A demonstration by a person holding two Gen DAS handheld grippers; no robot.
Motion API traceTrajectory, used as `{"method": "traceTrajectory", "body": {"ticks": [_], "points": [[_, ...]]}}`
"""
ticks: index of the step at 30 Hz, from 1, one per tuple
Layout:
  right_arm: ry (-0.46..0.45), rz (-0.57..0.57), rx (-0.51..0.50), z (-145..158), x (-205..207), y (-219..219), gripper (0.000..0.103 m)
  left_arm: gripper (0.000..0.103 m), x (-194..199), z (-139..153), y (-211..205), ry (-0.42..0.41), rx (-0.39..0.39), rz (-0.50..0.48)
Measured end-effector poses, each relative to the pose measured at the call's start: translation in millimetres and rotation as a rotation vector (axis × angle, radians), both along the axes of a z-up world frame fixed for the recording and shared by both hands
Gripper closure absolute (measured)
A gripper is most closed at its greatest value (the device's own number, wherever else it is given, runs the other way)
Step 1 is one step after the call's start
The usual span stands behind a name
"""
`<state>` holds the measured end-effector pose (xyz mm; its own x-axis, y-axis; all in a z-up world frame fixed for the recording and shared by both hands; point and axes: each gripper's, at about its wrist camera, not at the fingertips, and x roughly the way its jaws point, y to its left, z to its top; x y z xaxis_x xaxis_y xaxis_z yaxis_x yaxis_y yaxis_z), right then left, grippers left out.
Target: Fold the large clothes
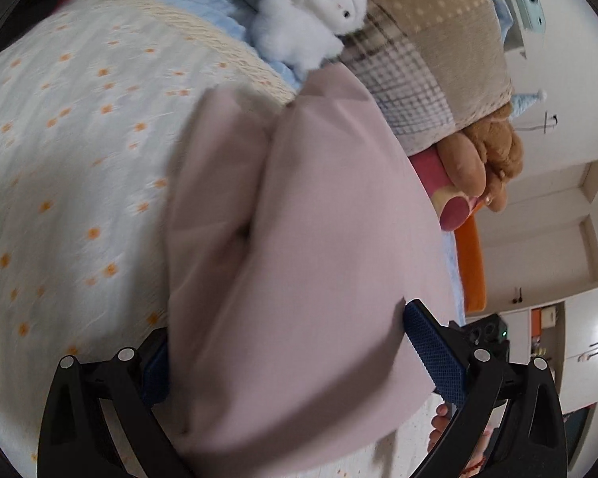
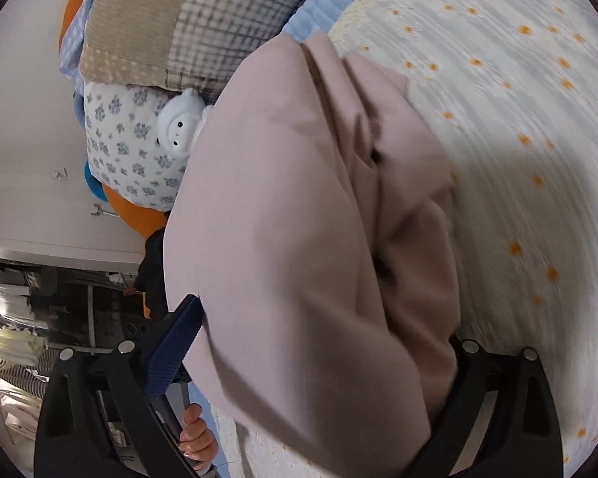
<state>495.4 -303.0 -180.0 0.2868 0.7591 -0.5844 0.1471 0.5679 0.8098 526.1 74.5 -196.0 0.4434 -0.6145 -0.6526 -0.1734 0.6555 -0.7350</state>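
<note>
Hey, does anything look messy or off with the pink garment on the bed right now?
Yes. The pink garment is bunched between both grippers, with an uneven overlapping fold and a dark gap along its right side in the right wrist view, not flat on the floral bedspread.

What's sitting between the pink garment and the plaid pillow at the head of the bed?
In the left wrist view, a white plush toy sits between the pink garment and the plaid pillow, on a blue blanket.
</note>
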Motion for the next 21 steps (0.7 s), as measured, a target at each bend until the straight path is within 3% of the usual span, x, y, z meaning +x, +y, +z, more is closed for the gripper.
{"method": "traceTrajectory", "body": {"ticks": [2,3,4,5,6,7,9,11,13,17,21], "points": [[-0.005,0.019,-0.023,0.9,6.7,5.0,0.009,0.002,4.9,0.1,-7.6,0.003,0.036,-0.017],[-0.008,0.025,-0.04,1.6,8.1,7.4,0.015,0.002,5.5,0.2,-10.0,0.002,0.051,-0.013],[-0.014,0.033,-0.045,1.5,9.1,8.6,0.023,0.002,6.0,0.2,-11.8,0.004,0.06,-0.008],[-0.017,0.039,-0.04,1.0,9.0,9.5,0.041,0.006,6.6,0.2,-12.7,0.005,0.063,-0.005],[-0.014,0.037,-0.028,-0.1,8.9,9.3,0.053,0.011,7.1,-0.2,-13.4,0.011,0.061,-0.002],[-0.017,0.037,-0.005,-1.0,8.1,8.4,0.057,0.023,8.6,0.7,-14.1,0.007,0.055,0.0],[-0.033,0.04,-0.004,1.2,6.9,9.8,0.067,0.035,8.4,7.5,-18.6,-0.015,0.07,0.0],[-0.061,0.047,-0.028,7.4,5.0,13.6,0.07,0.053,5.0,21.4,-26.7,-0.068,0.142,-0.008],[-0.083,0.051,-0.027,14.8,4.6,16.3,0.072,0.059,3.8,35.1,-37.9,-0.117,0.193,-0.018],[-0.161,0.052,0.029,37.0,1.1,11.4,0.073,0.063,5.2,57.4,-43.3,-0.134,0.197,-0.001],[-0.257,0.026,0.083,89.0,-14.5,-16.7,0.074,0.063,-17.1,131.3,-67.1,-0.296,0.204,-0.039]]}}
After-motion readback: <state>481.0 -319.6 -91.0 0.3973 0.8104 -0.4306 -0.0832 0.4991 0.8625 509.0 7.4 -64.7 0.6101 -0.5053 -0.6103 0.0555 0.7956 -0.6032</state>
